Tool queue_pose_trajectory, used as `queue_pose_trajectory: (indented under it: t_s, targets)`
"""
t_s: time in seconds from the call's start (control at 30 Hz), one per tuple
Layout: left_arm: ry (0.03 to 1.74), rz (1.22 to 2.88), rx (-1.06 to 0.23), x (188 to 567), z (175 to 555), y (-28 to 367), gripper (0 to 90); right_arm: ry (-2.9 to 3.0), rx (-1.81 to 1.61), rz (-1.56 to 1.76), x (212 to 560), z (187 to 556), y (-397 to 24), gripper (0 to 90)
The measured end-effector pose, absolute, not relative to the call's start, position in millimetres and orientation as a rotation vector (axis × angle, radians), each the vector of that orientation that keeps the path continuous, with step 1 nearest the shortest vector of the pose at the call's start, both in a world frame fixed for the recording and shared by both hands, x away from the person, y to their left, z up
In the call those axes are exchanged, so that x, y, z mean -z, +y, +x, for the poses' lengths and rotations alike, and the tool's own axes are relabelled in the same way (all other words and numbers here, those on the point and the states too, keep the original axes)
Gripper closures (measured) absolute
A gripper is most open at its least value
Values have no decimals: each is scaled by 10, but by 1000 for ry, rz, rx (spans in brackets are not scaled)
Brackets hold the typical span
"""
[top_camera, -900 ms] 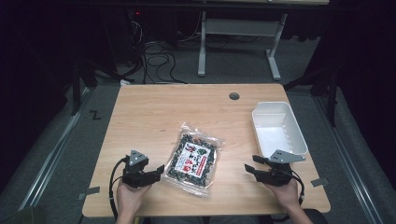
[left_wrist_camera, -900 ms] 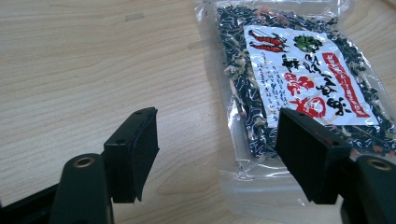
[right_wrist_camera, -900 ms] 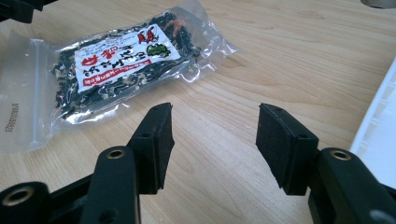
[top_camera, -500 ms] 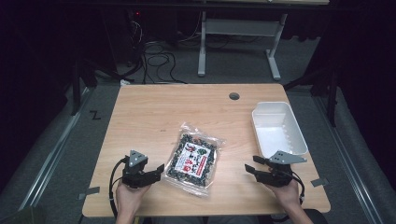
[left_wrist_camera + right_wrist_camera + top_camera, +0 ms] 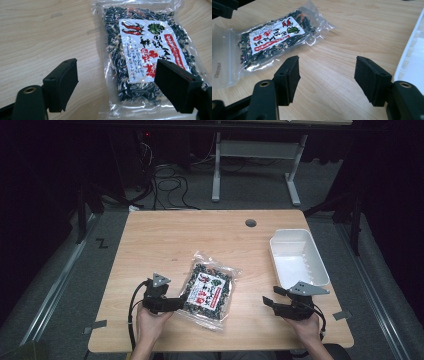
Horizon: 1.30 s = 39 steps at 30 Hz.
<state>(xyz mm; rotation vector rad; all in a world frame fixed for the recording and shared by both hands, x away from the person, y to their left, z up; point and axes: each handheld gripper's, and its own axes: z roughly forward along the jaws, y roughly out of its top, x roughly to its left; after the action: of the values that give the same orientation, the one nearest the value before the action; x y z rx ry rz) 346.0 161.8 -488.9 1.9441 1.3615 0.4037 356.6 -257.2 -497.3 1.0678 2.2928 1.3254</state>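
Nothing shifted since the earlier frames: both hands parked where they were at the near edge of the tabletop point(image 5: 165, 237), packet unmoved. Left tongs point(image 5: 181, 301) held low, jaws spread wide and empty, one jaw over bare wood, the other hanging over the near corner of the clear packet of dark dried flakes point(image 5: 209, 290), not pressing on it. Packet lying flat near the middle of the tabletop, slightly skewed, white label with red print facing up, closer to the left tongs than to the right. Right tongs point(image 5: 268, 296) also spread wide, nothing between the jaws, bare wood beneath, well apart from the packet. White tray point(image 5: 316, 261) standing at the right side of the tabletop, just beyond the right tongs, with nothing lying in it.
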Motion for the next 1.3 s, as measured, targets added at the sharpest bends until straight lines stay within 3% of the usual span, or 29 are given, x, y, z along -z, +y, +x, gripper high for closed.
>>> queue_pose_trajectory:
  t_s: [0.6,1.0,1.3]
  targets:
    - [1434,2062,-396,5153,3803,1150,157,2372,-1269,1019,4992,3554,-2498,351]
    - [1407,2103,-384,5218,3837,1134,194,2432,-1238,997,5015,3547,-2449,356]
    - [1366,2113,-294,5239,3811,1217,199,2408,-1258,1085,5014,3581,-2487,343]
